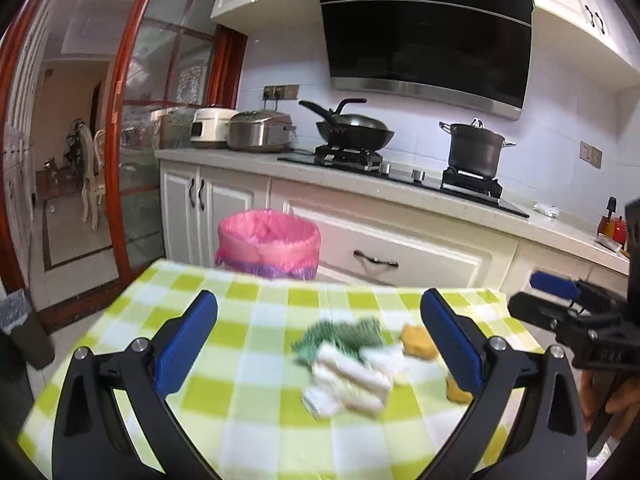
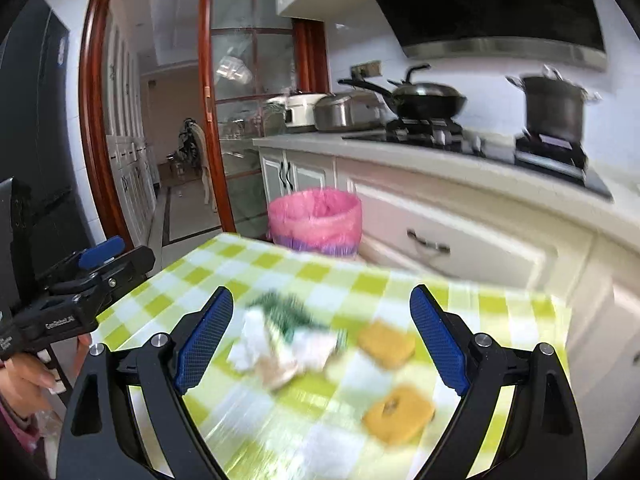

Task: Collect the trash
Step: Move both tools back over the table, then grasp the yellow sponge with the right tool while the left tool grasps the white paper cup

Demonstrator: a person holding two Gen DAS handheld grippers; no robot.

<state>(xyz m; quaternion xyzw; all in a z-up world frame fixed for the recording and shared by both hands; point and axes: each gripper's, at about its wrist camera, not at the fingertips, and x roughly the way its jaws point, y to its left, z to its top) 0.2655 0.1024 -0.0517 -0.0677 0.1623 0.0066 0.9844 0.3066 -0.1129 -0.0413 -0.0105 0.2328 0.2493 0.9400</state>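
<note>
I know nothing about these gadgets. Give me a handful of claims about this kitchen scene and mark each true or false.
1. The bin behind the table has a pink liner. True.
2. The left gripper is clamped on the white and green trash. False: its jaws stand open, holding nothing.
3. Two yellow sponge-like pieces lie on the checked cloth. True.
4. The wok sits on the table. False: it is on the stove.
5. The right gripper holds a yellow piece. False: it is open and empty.
</note>
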